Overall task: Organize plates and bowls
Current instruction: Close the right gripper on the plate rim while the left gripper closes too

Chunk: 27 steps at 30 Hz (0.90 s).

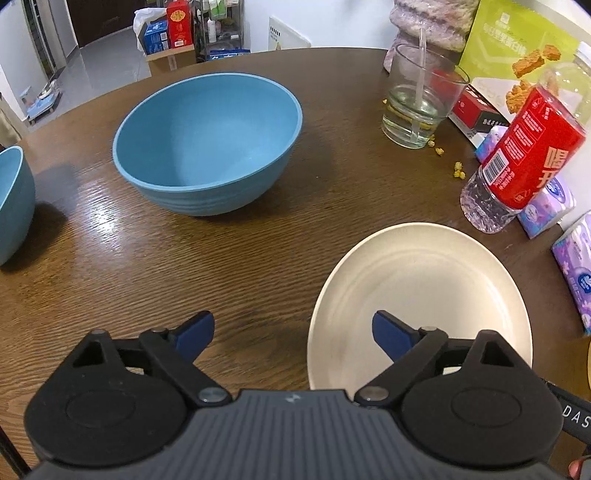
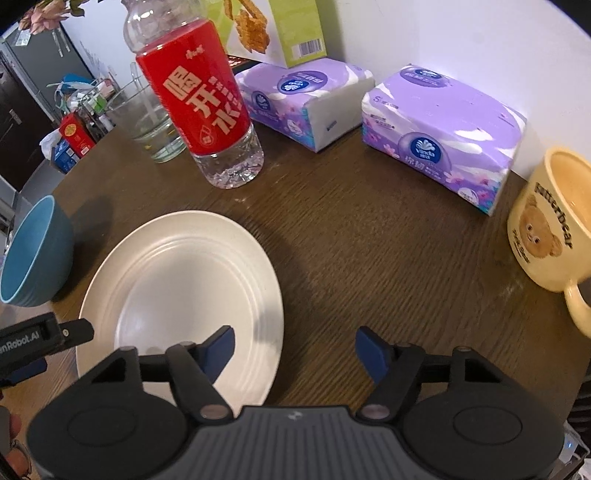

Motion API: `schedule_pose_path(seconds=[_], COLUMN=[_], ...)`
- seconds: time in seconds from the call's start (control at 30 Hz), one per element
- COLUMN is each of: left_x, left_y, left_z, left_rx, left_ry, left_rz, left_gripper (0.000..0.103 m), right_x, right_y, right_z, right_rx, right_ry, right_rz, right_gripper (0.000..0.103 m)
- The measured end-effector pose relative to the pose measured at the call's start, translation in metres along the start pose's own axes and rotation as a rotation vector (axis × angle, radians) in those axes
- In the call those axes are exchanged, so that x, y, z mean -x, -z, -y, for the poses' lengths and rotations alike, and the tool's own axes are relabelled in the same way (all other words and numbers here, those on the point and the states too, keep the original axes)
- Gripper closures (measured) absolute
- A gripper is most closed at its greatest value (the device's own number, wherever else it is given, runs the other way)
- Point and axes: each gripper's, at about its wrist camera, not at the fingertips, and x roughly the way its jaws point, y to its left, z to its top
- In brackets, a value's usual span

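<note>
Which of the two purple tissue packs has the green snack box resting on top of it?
The left purple tissue pack, beside the red-labelled water bottle; the green snack box sits on it, the right pack carries nothing.

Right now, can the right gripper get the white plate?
Probably yes. The plate lies flat on the table just ahead of the right gripper, whose open fingers straddle its near edge. Nothing sits on it; the left gripper hovers at its other side.
</note>
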Motion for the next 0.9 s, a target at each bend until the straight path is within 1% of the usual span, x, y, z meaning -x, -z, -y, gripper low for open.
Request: schedule_pose_path(seconds=[0.03,0.1,0.23,0.3,0.37,0.43,0.47,0.53,0.63,0.7,0.77,0.87,0.9], left_x=[-0.001,-0.003,-0.008,-0.01,-0.011,-0.013,-0.013,-0.014,-0.017,-0.018,-0.019,-0.021,-0.021], left_y=[-0.001,-0.003,-0.005,-0.005,-0.005,-0.005,-0.005,-0.005,-0.006,-0.007,-0.008,-0.009,-0.009], left_z=[0.001,0.002,0.002,0.002,0.003,0.003,0.003,0.003,0.004,0.005,0.006,0.007,0.008], left_rx=[0.0,0.002,0.014,0.018,0.02,0.023,0.025,0.033,0.04,0.044,0.047,0.051,0.051], left_ry=[-0.001,-0.005,-0.01,-0.009,-0.009,-0.008,-0.011,-0.013,-0.005,0.004,0.011,0.036,0.047], left_rz=[-0.002,-0.006,-0.019,-0.024,-0.027,-0.031,-0.031,-0.034,-0.043,-0.047,-0.049,-0.051,-0.052], left_gripper=[0.017,0.021,0.031,0.034,0.036,0.044,0.046,0.055,0.062,0.064,0.066,0.076,0.082], right_x=[-0.001,-0.003,-0.006,-0.009,-0.012,-0.015,-0.016,-0.018,-0.021,-0.022,-0.023,-0.023,-0.024], right_y=[-0.002,-0.006,-0.014,-0.016,-0.018,-0.019,-0.02,-0.022,-0.024,-0.025,-0.026,-0.025,-0.026], right_z=[0.0,0.001,0.003,0.004,0.006,0.007,0.007,0.006,0.006,0.006,0.006,0.007,0.007], right_rx=[0.003,0.006,0.015,0.015,0.01,0.004,0.003,0.004,0.005,0.002,-0.001,-0.005,-0.009], right_ry=[-0.002,-0.003,-0.009,-0.011,-0.014,-0.036,-0.044,-0.058,-0.081,-0.095,-0.113,-0.135,-0.14], right_rz=[-0.003,-0.008,-0.014,-0.022,-0.03,-0.033,-0.035,-0.036,-0.041,-0.043,-0.045,-0.045,-0.045], right_gripper=[0.036,0.044,0.054,0.062,0.066,0.069,0.071,0.075,0.082,0.088,0.09,0.094,0.094])
